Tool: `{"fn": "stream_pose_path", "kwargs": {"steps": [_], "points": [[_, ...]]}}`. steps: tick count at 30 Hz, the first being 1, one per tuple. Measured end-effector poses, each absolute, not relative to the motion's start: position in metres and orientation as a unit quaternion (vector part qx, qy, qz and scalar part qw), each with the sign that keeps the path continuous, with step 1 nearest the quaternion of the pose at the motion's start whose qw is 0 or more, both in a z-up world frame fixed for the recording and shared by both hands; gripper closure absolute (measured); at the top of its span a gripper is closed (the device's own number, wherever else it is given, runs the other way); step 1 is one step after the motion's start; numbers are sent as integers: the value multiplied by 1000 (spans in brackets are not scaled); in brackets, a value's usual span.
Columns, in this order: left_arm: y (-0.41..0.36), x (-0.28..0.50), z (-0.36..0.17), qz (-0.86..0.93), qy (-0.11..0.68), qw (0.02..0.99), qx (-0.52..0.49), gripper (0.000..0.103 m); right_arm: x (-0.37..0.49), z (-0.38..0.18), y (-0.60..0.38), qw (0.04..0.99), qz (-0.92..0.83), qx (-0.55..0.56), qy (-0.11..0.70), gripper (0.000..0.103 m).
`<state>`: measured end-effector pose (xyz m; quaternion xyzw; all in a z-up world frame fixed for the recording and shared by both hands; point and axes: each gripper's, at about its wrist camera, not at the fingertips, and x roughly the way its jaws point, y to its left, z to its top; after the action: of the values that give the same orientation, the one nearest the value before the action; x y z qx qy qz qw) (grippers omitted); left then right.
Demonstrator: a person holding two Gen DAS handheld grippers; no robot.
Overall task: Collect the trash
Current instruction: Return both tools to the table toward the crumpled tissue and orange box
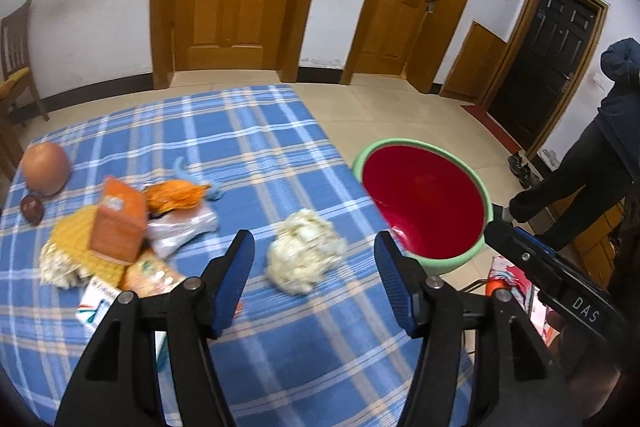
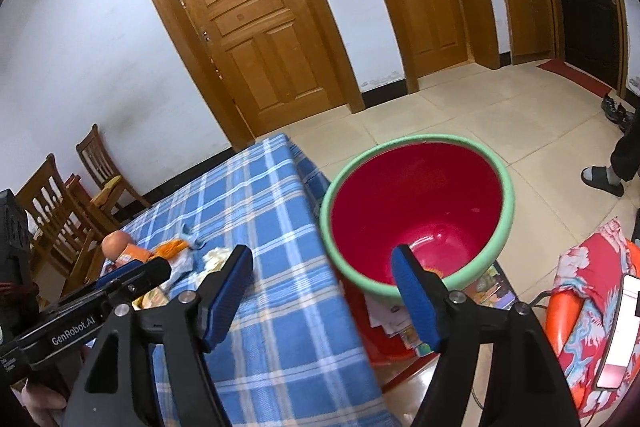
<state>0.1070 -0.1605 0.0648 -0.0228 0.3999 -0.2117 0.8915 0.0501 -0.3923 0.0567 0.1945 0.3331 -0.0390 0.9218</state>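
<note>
With both jaws standing apart and empty, the left hand-held gripper (image 1: 314,259) hovered above the crumpled white paper wad (image 1: 305,255) at lower centre on the blue plaid-clothed surface (image 1: 256,147), which it probably ought to straddle squarely before pinching, while the right hand-held gripper (image 2: 322,277) faced the green-rimmed red plastic basin (image 2: 416,211).

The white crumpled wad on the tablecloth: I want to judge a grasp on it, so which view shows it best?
The left wrist view: the white crumpled wad lies whole, slightly blurred, ahead of the open left gripper. The right wrist view shows only a small part of it behind a finger of the right gripper.
</note>
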Motion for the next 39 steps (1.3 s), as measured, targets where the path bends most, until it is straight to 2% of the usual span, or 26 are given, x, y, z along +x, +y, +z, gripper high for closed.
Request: {"fn": "stream_pose_path", "kwargs": {"steps": [13, 23, 25, 27, 33, 39], "points": [[-89, 89, 59, -144, 399, 905, -37, 40, 48, 46, -350, 916, -3, 186, 355, 27], [-36, 92, 32, -88, 421, 901, -63, 38, 72, 32, -316, 909, 23, 159, 385, 24], [-31, 93, 27, -77, 424, 900, -64, 37, 78, 29, -310, 908, 29, 153, 389, 23], [-25, 95, 22, -68, 429, 898, -68, 32, 85, 25, -304, 906, 34, 147, 395, 22], [-7, 110, 16, -47, 432, 895, -97, 32, 107, 11, -294, 898, 41, 139, 416, 20], [-18, 131, 31, -61, 412, 906, -67, 32, 121, 5, -294, 895, 39, 144, 421, 20]]}}
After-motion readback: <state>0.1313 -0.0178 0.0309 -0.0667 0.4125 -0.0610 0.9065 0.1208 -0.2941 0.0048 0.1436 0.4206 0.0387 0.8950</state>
